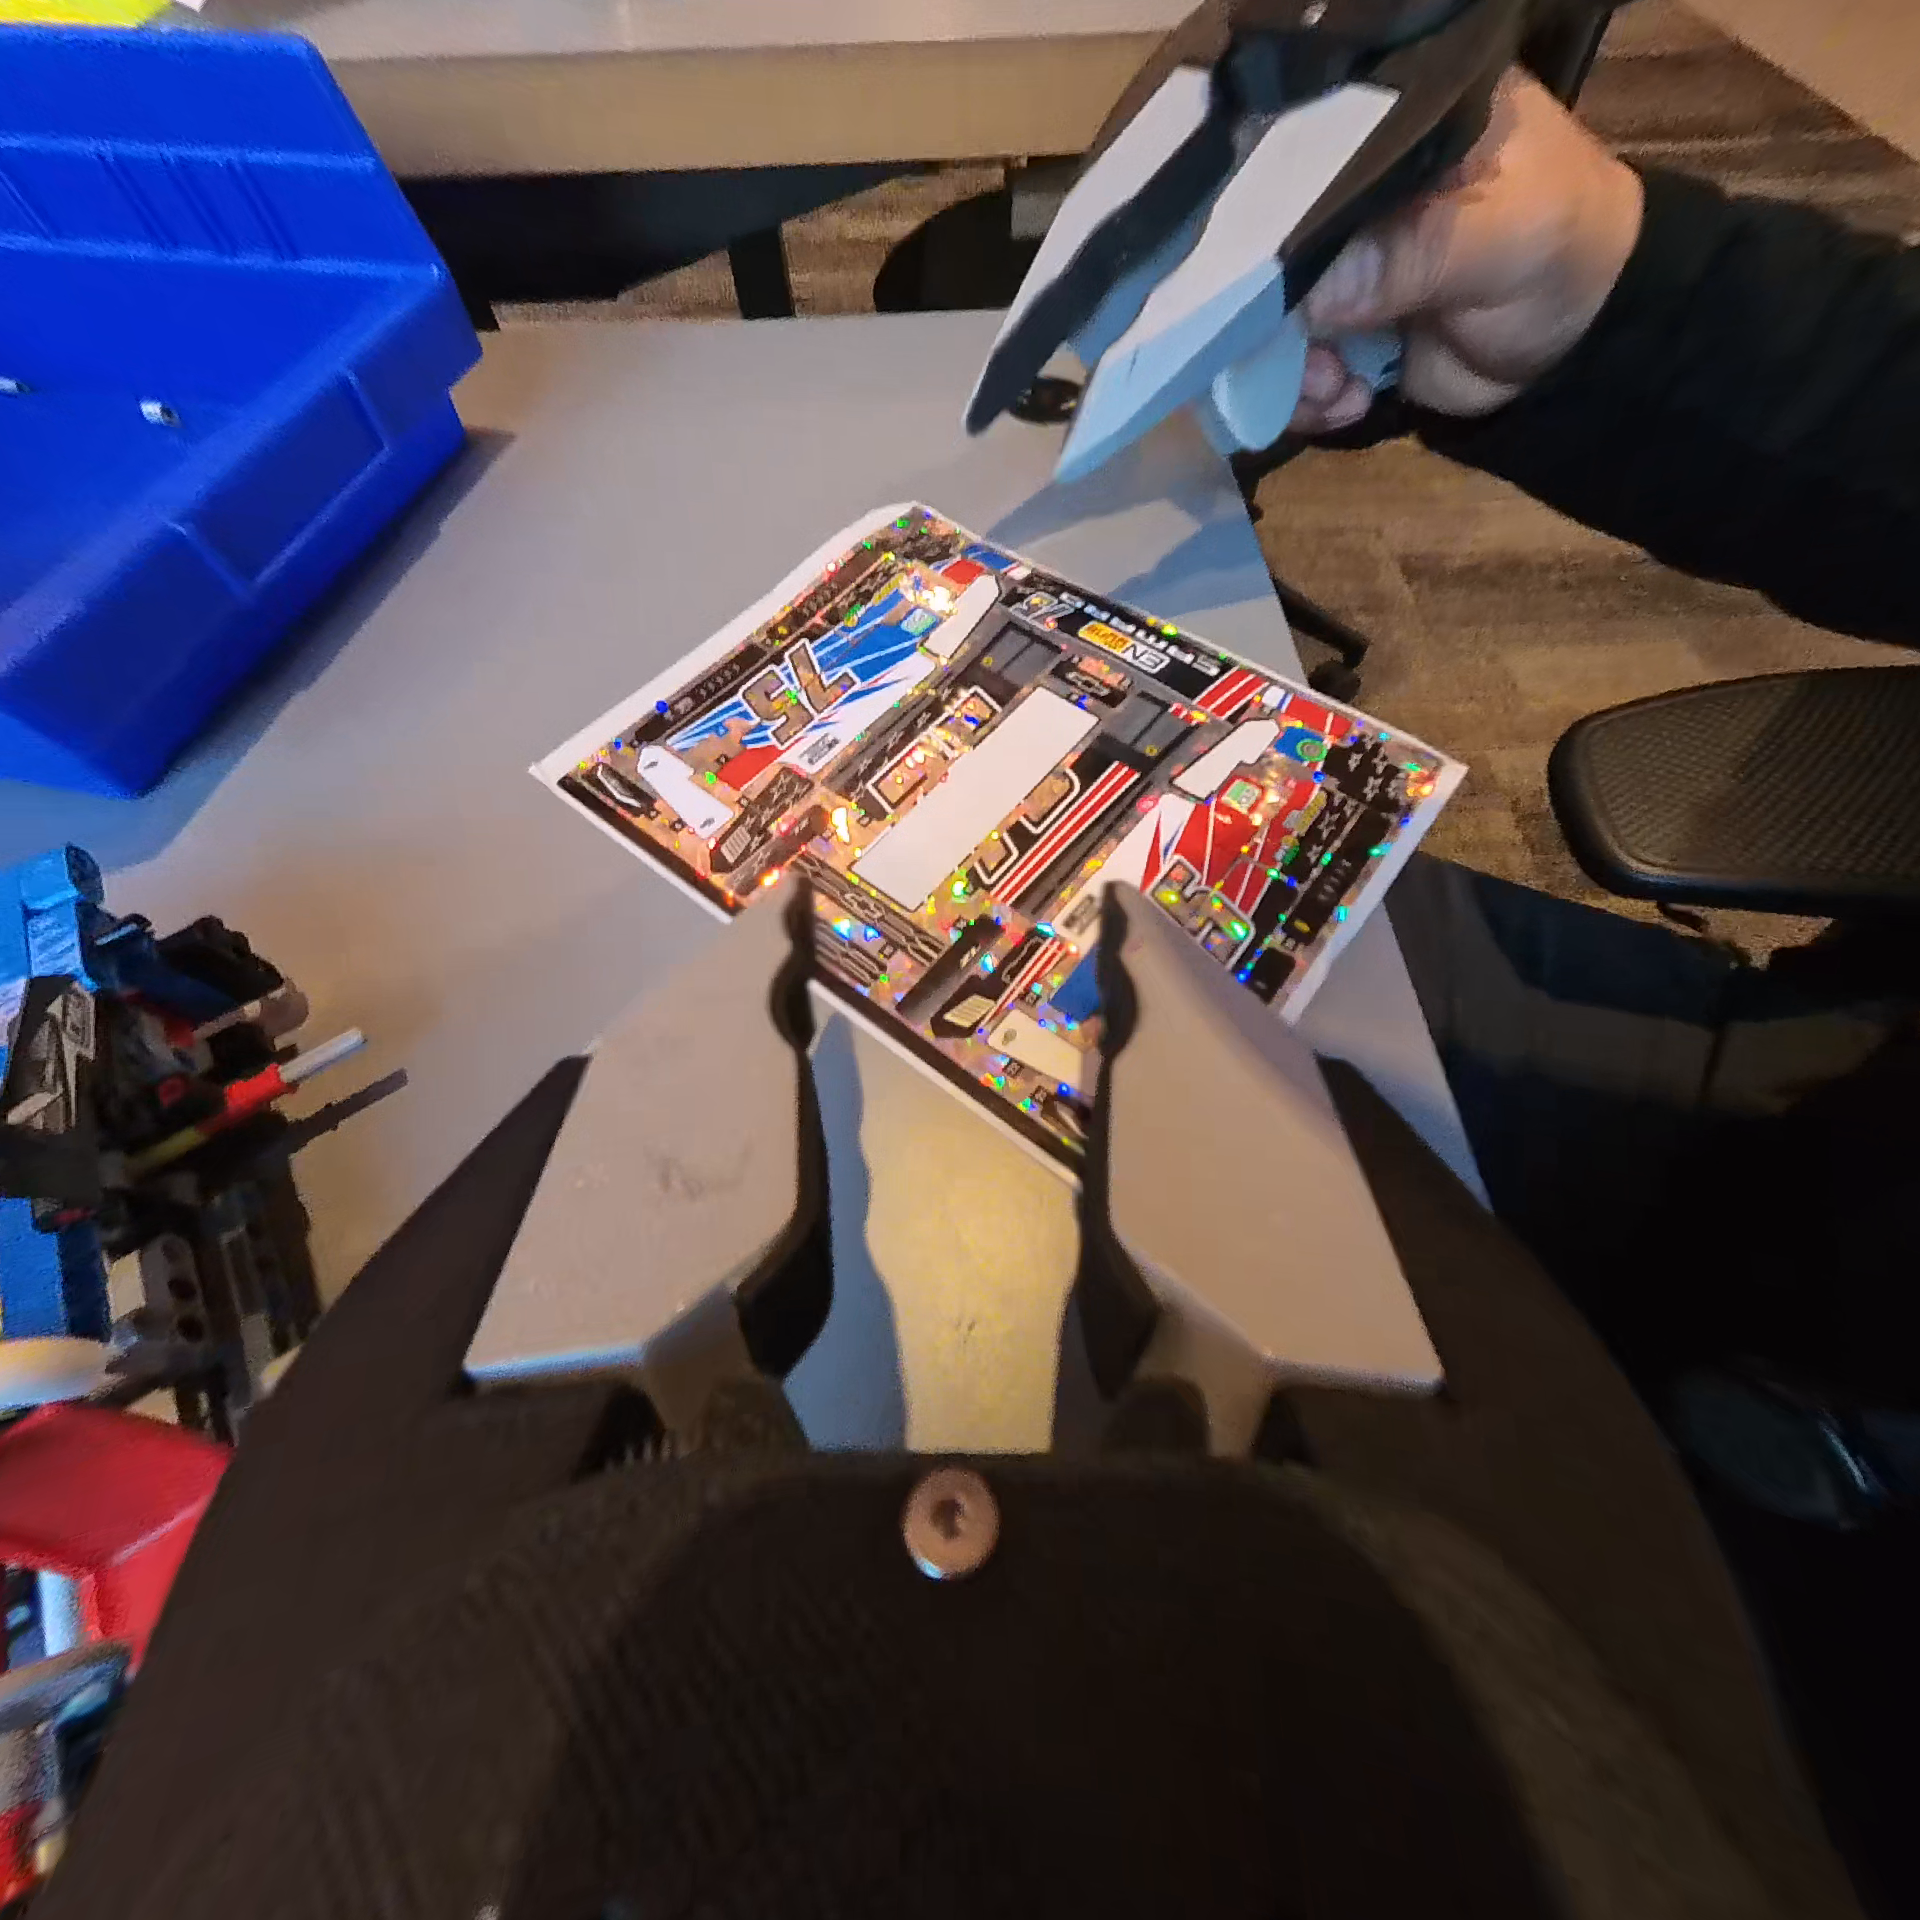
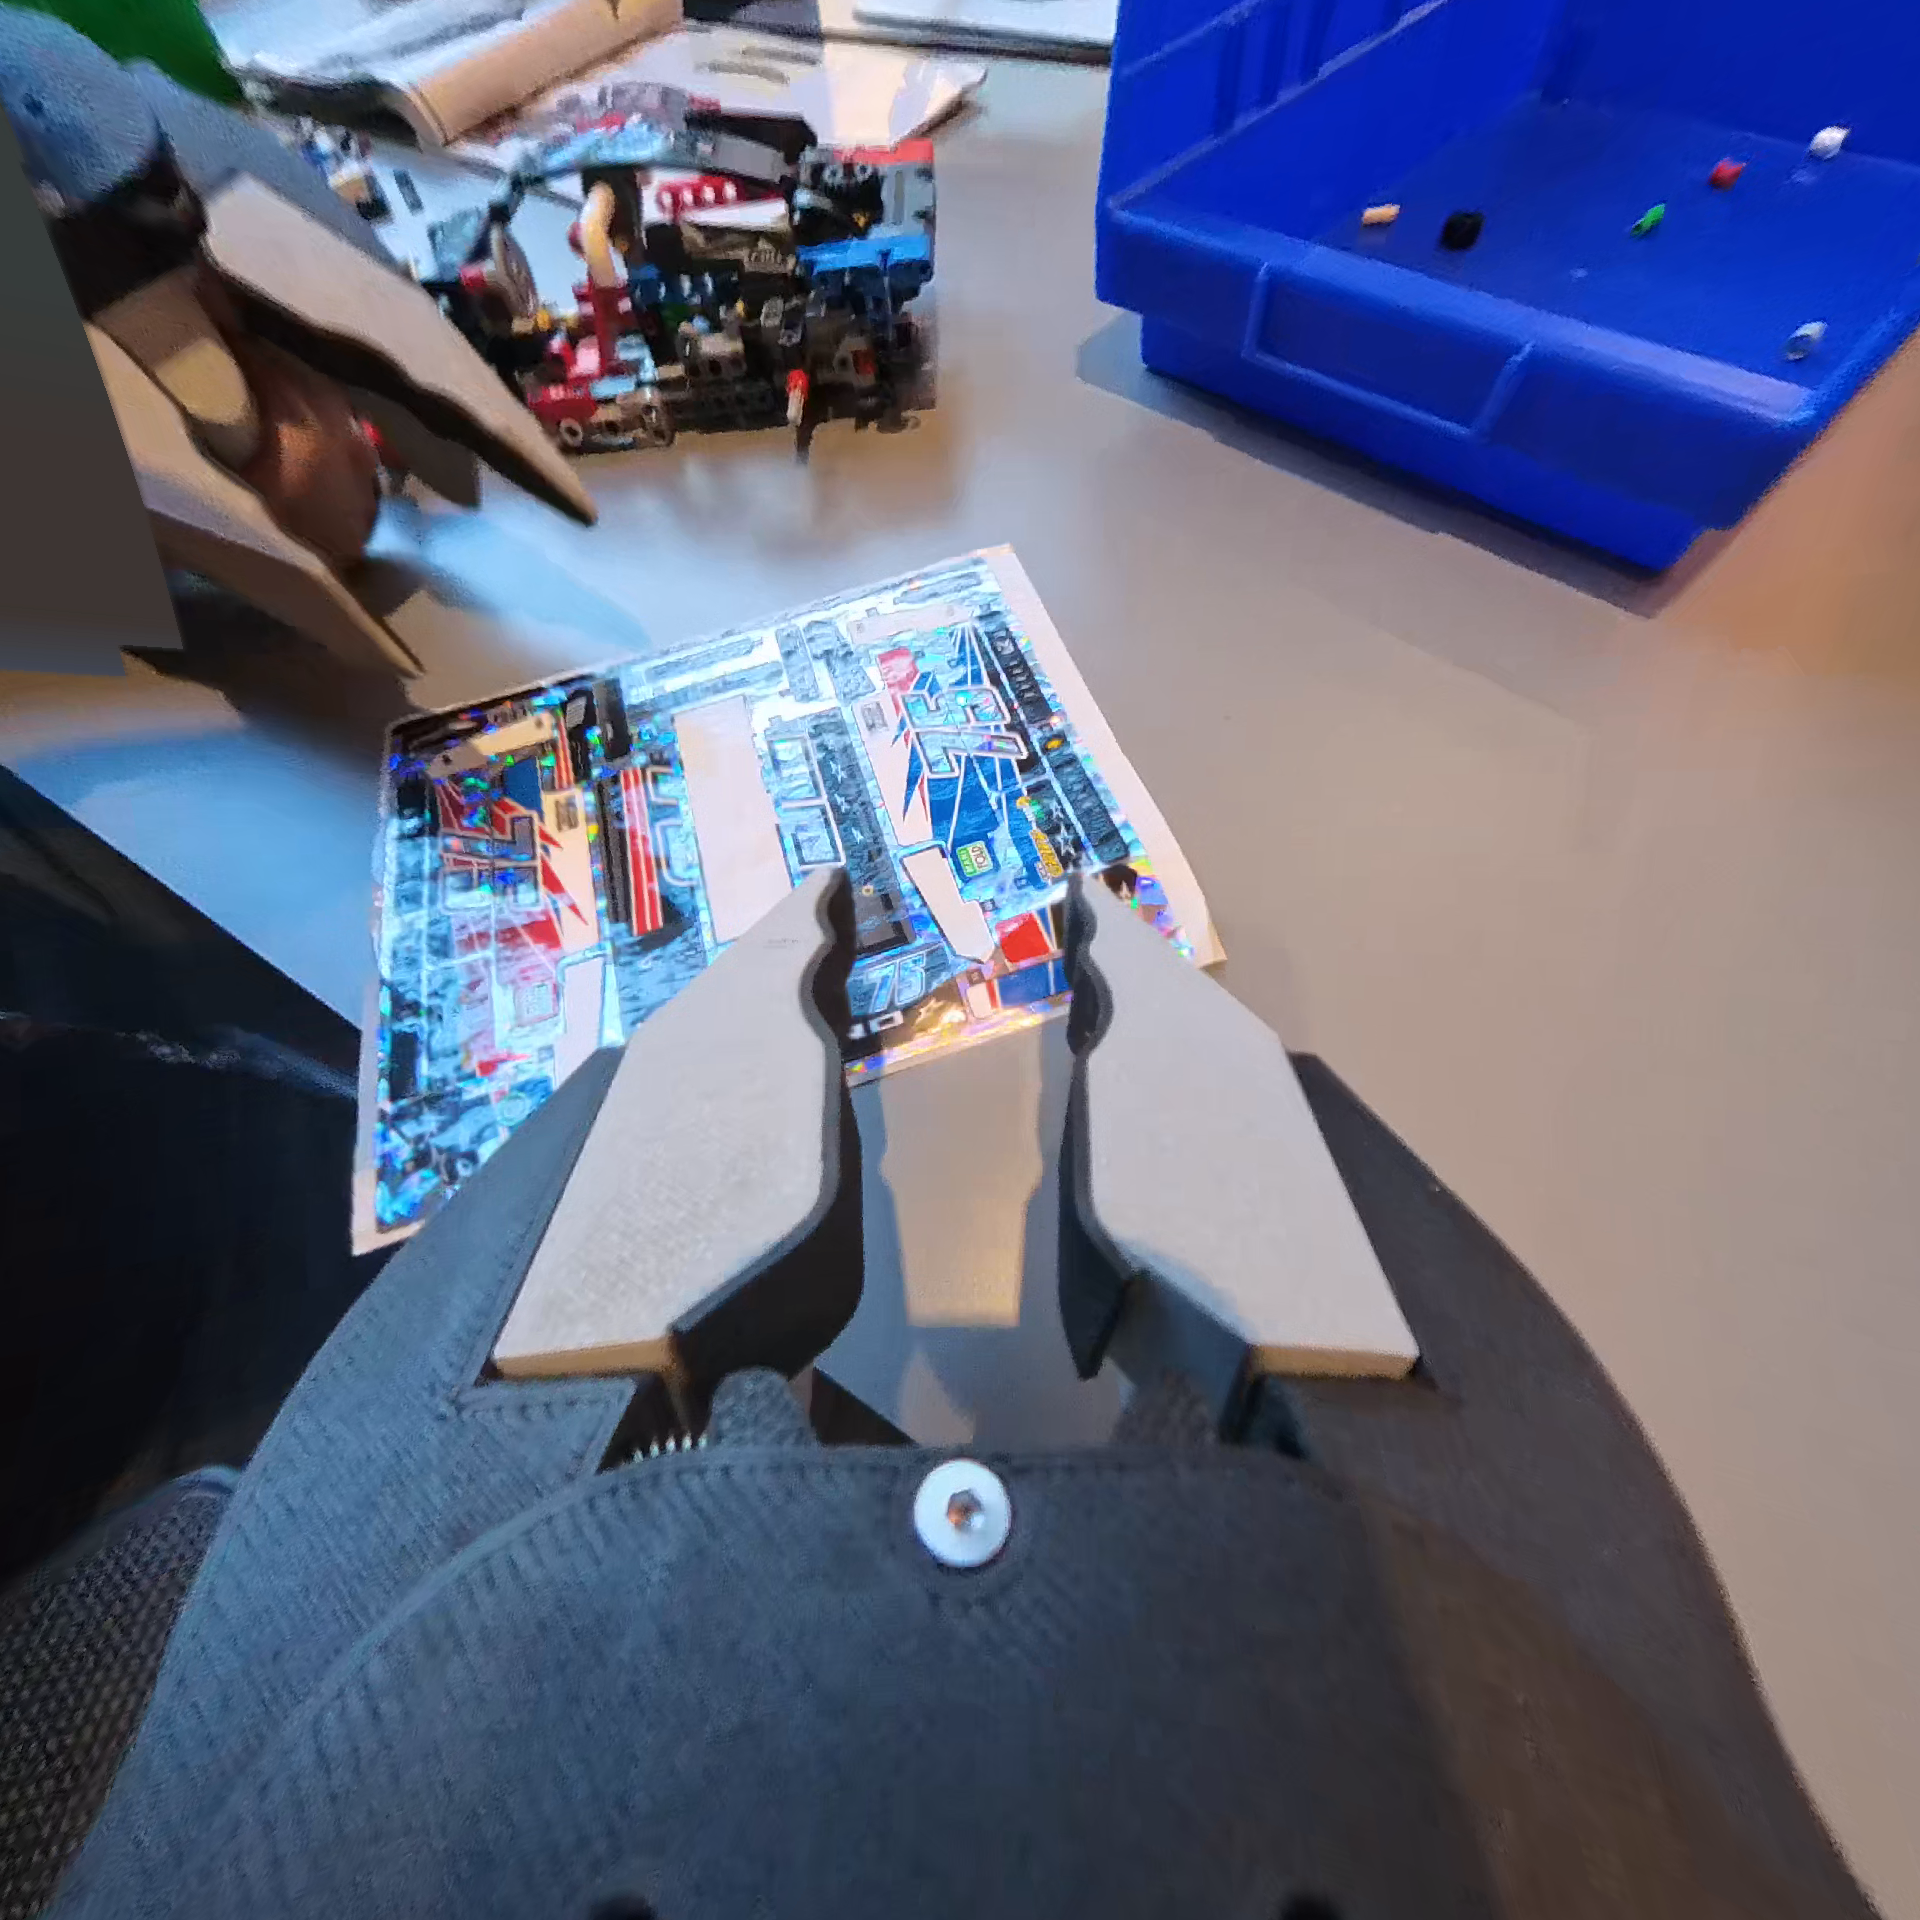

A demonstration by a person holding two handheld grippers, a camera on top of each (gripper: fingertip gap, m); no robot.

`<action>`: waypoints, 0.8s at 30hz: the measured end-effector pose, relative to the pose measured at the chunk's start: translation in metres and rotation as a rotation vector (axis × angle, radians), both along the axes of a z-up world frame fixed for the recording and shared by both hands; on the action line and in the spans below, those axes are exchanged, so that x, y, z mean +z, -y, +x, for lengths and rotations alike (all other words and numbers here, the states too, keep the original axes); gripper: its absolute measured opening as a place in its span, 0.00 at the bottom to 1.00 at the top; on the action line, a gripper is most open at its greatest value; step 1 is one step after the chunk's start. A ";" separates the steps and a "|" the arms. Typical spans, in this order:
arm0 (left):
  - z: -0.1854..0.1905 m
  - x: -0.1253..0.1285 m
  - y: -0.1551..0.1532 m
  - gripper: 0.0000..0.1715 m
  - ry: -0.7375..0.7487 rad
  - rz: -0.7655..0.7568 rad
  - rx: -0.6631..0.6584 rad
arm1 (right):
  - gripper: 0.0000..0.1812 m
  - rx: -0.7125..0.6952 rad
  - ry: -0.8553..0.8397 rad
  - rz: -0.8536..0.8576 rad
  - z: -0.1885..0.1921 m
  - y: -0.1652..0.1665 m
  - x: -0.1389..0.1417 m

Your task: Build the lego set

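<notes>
Right now a holographic sticker sheet is lying flat on the grey table, with its near corner reaching past the table's edge toward the person's dark-clothed lap. The left gripper is hovering just above that sheet with its grey fingers spread apart, nothing sitting between them. Seen from the right wrist view, the right gripper is likewise hanging over the sheet, its two tongs parted and pinching nothing; its tips are pointing at the blue-and-white decals along the sheet's right side.

From the left wrist view, the right gripper is showing farther off above the sheet's far corner, gripped by a hand in a black sleeve. From the right wrist view, the left gripper is showing blurred at upper left.

The partly built lego model, a dense block of black, red and blue technic pieces, is standing on the table beyond the sheet, well apart from both grippers. A blue plastic bin is sitting to the right of it, holding a few small loose pieces scattered on its floor. Papers are lying behind the model, too blurred to make out
</notes>
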State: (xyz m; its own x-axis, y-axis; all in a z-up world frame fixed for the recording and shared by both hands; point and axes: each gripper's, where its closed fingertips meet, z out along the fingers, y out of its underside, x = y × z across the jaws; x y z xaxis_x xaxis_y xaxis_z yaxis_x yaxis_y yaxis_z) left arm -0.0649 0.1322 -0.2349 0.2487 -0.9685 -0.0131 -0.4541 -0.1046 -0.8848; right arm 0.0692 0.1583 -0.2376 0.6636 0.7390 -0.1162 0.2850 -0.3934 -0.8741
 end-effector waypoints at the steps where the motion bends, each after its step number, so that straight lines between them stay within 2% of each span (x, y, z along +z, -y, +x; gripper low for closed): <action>1: 0.000 0.001 0.000 0.27 0.007 -0.003 -0.002 | 0.20 -0.008 -0.032 0.001 0.001 0.001 0.004; 5: -0.003 0.015 -0.004 0.24 0.108 -0.002 0.007 | 0.21 -0.014 -0.141 -0.014 -0.004 0.005 0.020; 8: -0.006 0.021 -0.004 0.24 0.154 -0.032 -0.006 | 0.21 -0.010 -0.133 0.002 -0.012 0.007 0.030; 13: -0.007 0.021 0.000 0.24 0.143 0.019 -0.012 | 0.19 -0.018 -0.114 0.055 -0.026 0.008 0.041; 19: -0.007 0.021 0.004 0.21 0.134 0.052 -0.020 | 0.18 -0.035 -0.114 0.068 -0.030 0.005 0.032; 24: -0.006 0.022 0.005 0.21 0.142 0.040 -0.026 | 0.17 -0.087 -0.056 0.111 -0.017 -0.007 0.025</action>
